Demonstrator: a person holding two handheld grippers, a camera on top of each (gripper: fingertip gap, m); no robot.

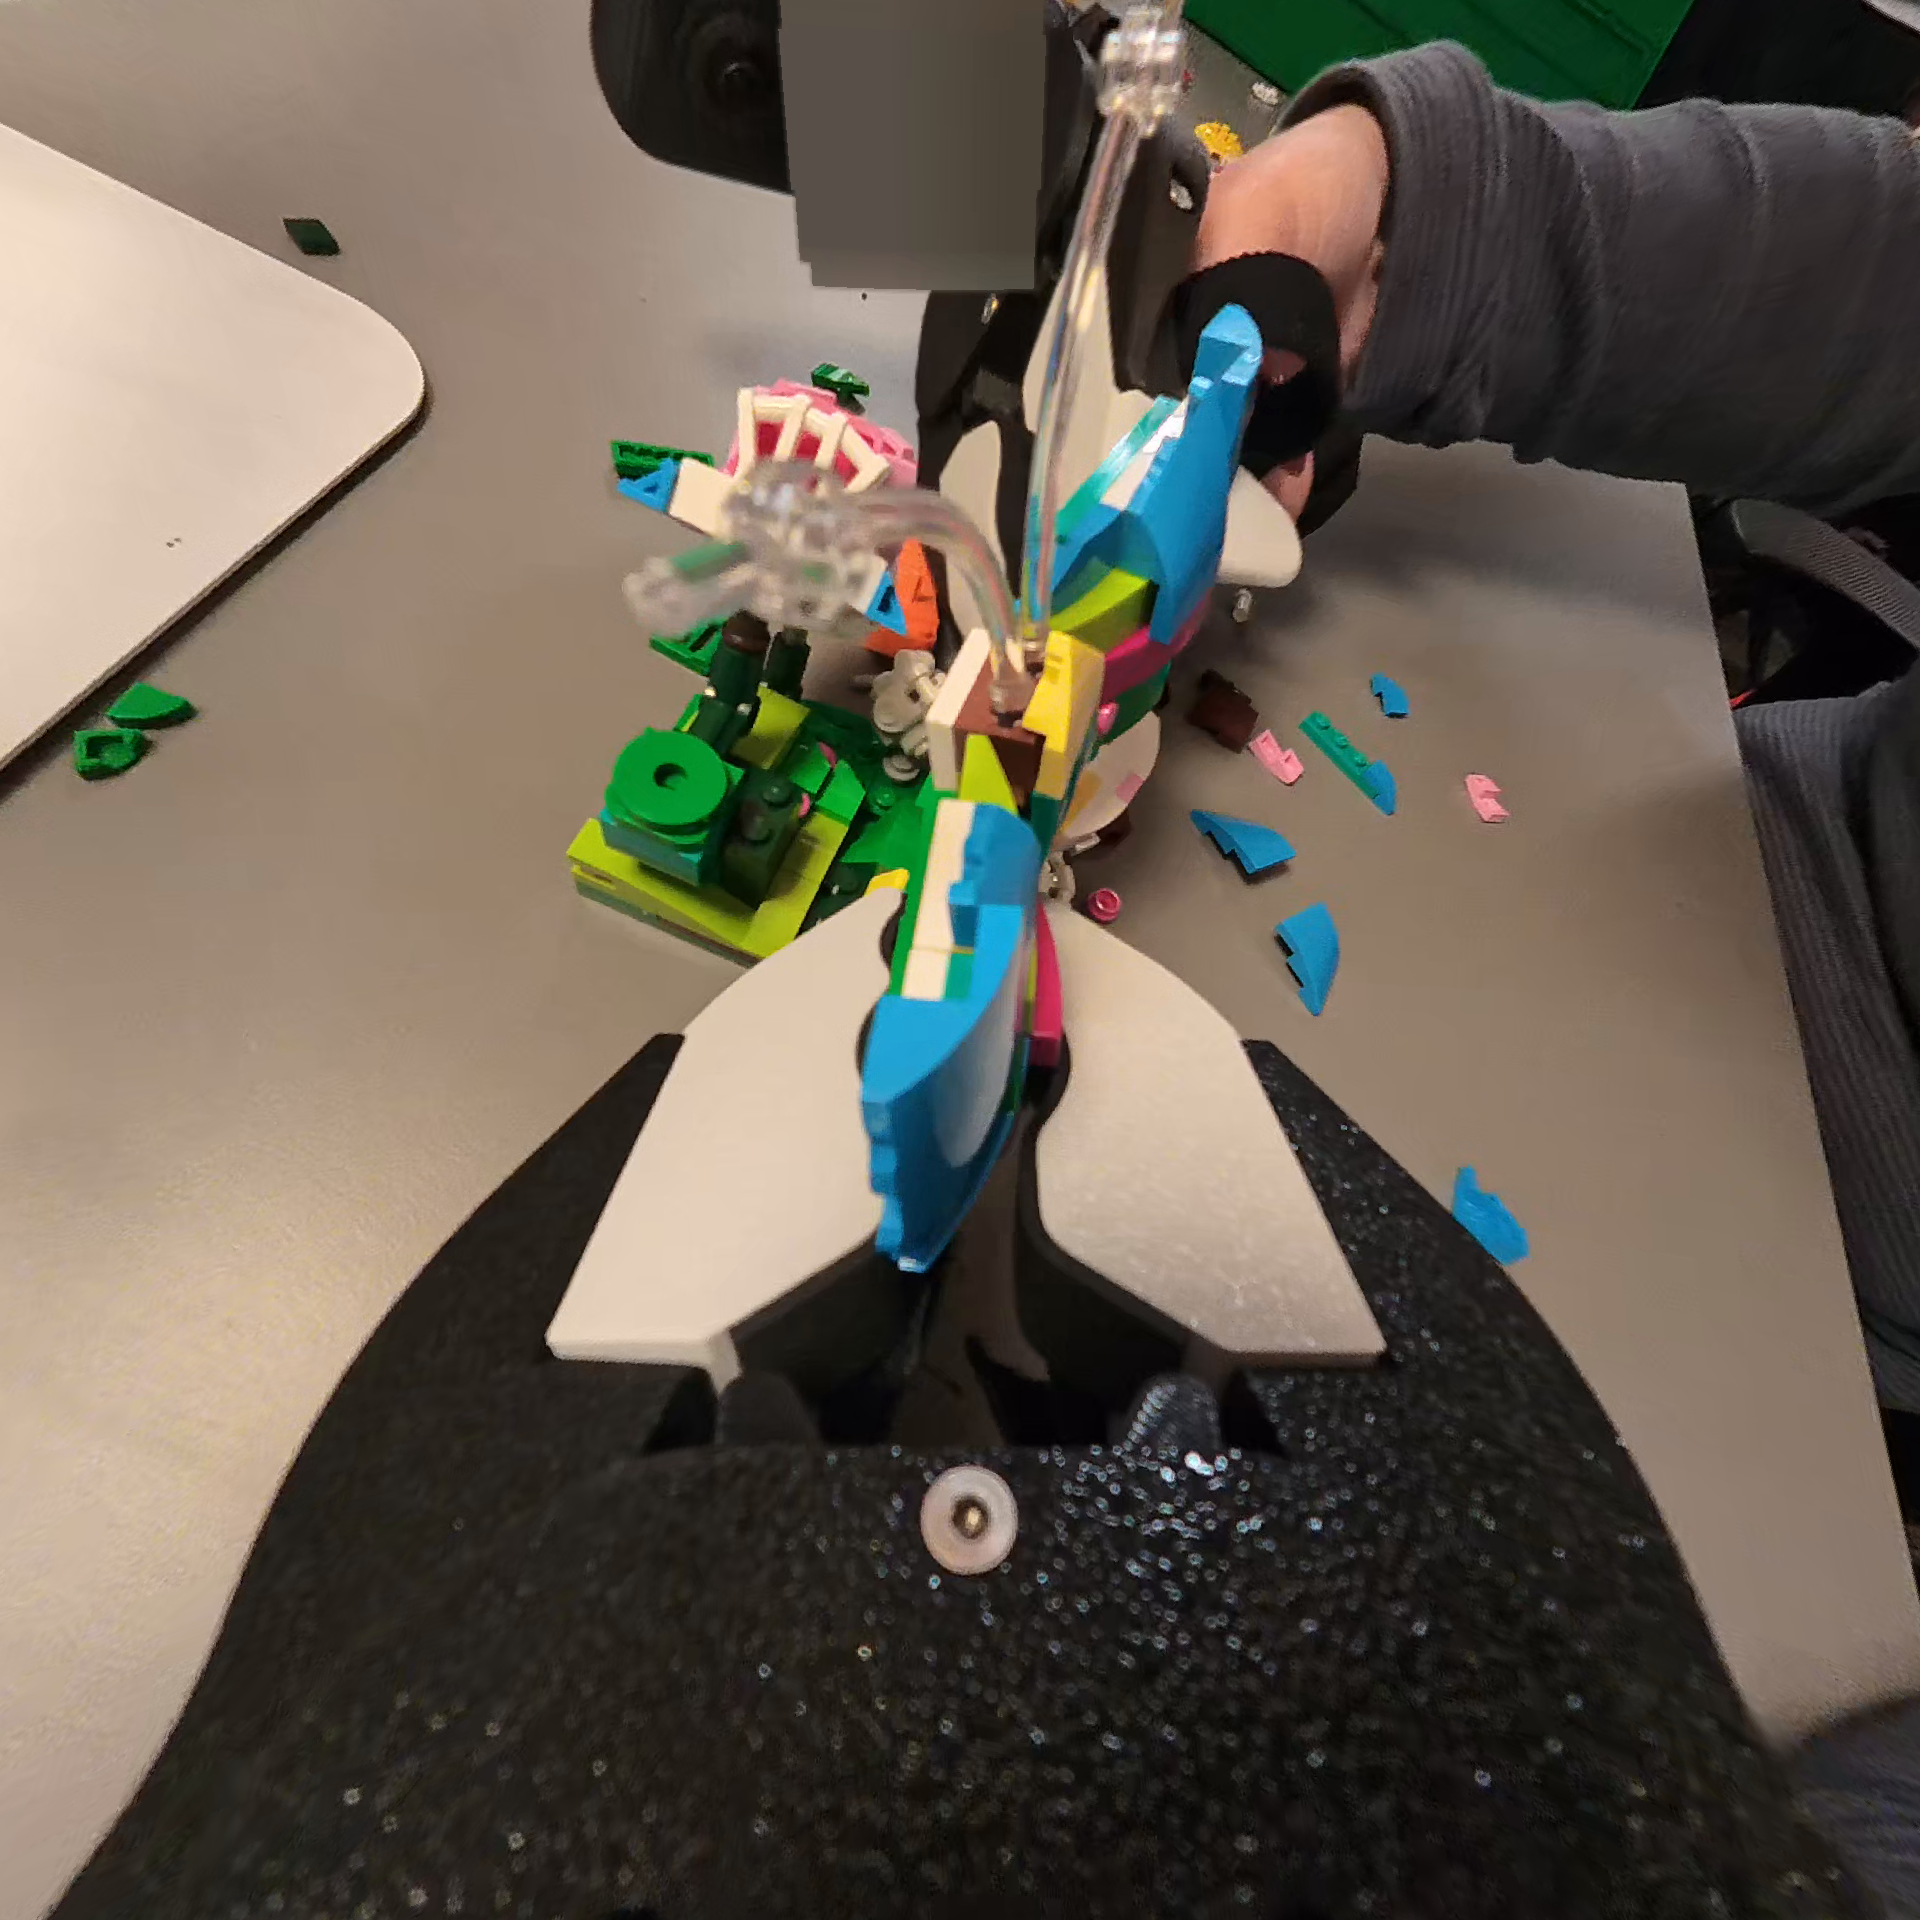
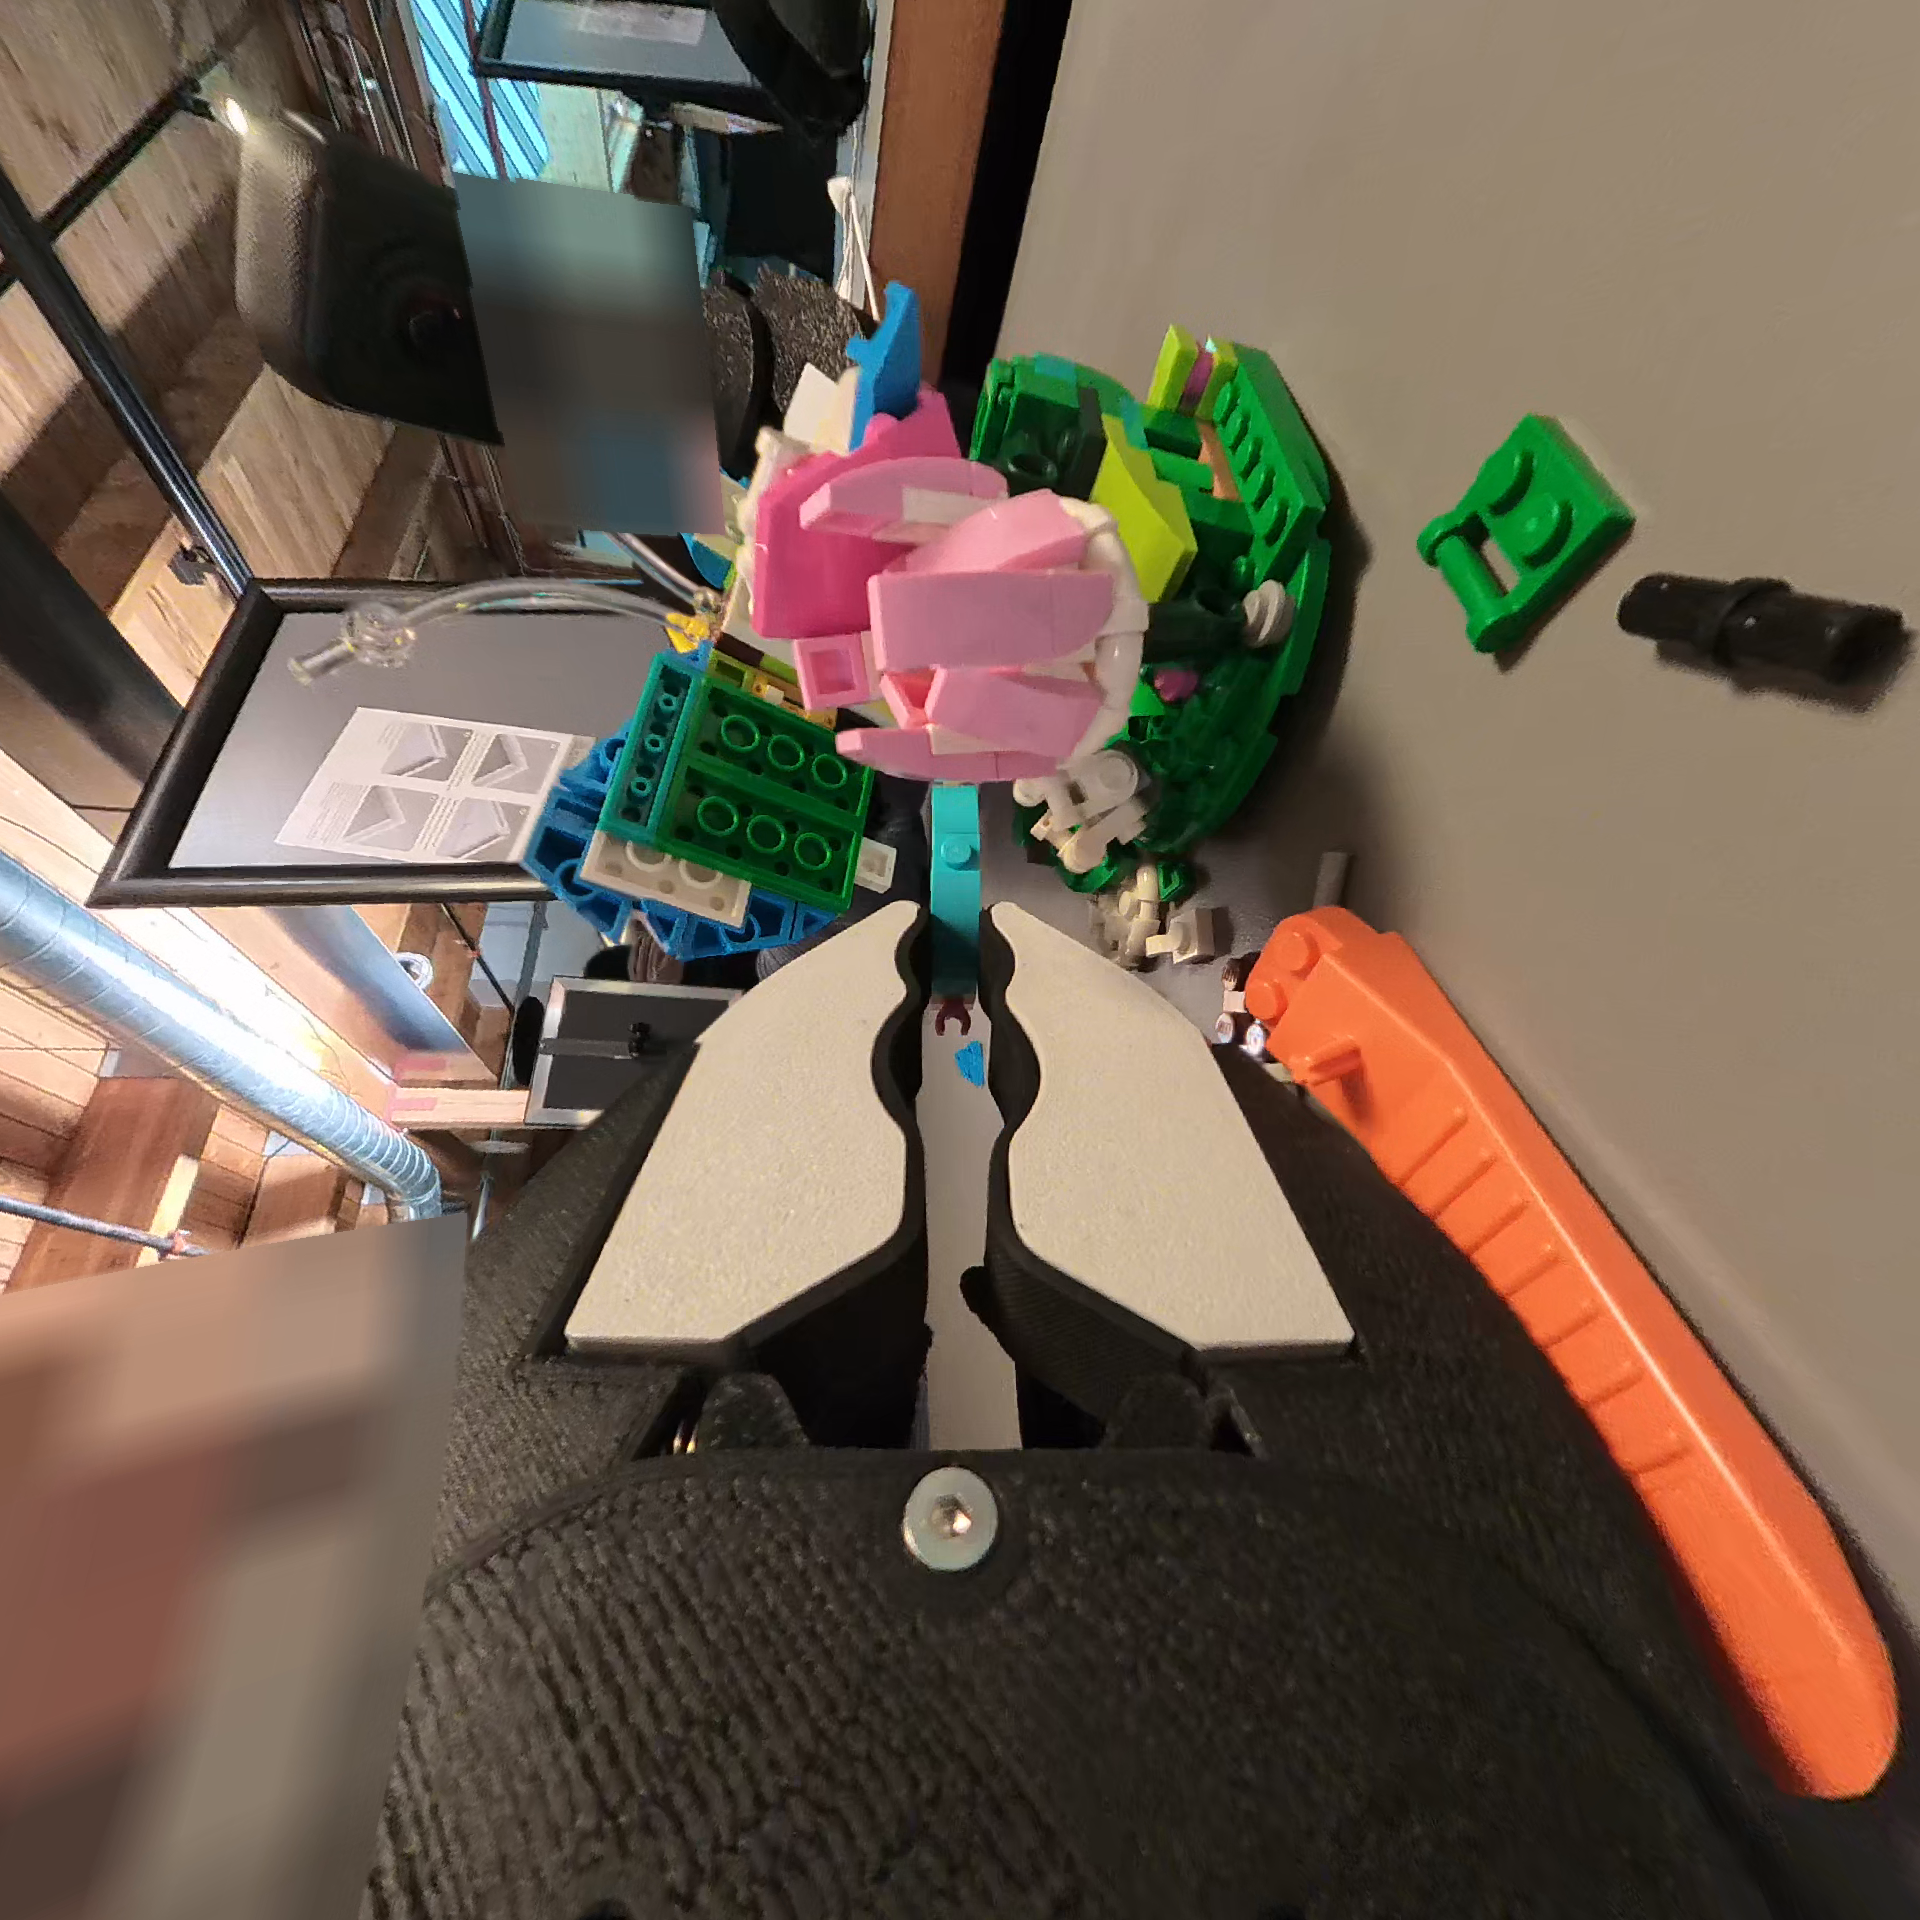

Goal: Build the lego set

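Note:
My left gripper [image 1: 971, 925] is shut on the lower blue wing of a many-coloured lego butterfly [image 1: 956, 1039] with clear antennae [image 1: 1070, 343], held above the grey table. My right gripper [image 2: 954, 920] is shut on a thin teal plate [image 2: 954, 842] at the butterfly's other side. It also shows in the left wrist view [image 1: 1122, 509], around the upper blue wing [image 1: 1184, 488]. The butterfly's green and blue underside [image 2: 748, 800] shows in the right wrist view. A pink flower [image 2: 935, 623] on a green base [image 2: 1257, 540] stands on the table just behind.
An orange brick separator [image 2: 1558, 1299], a green handle plate [image 2: 1527, 520] and a black pin [image 2: 1756, 623] lie near the base. Loose blue [image 1: 1242, 842], pink [image 1: 1276, 756] and green [image 1: 145, 707] pieces are scattered about. A white mat [image 1: 156, 416] lies at the left. The table edge [image 1: 1745, 727] runs at the right. The gap from one gripper's tips to the other's is roughly 4 cm.

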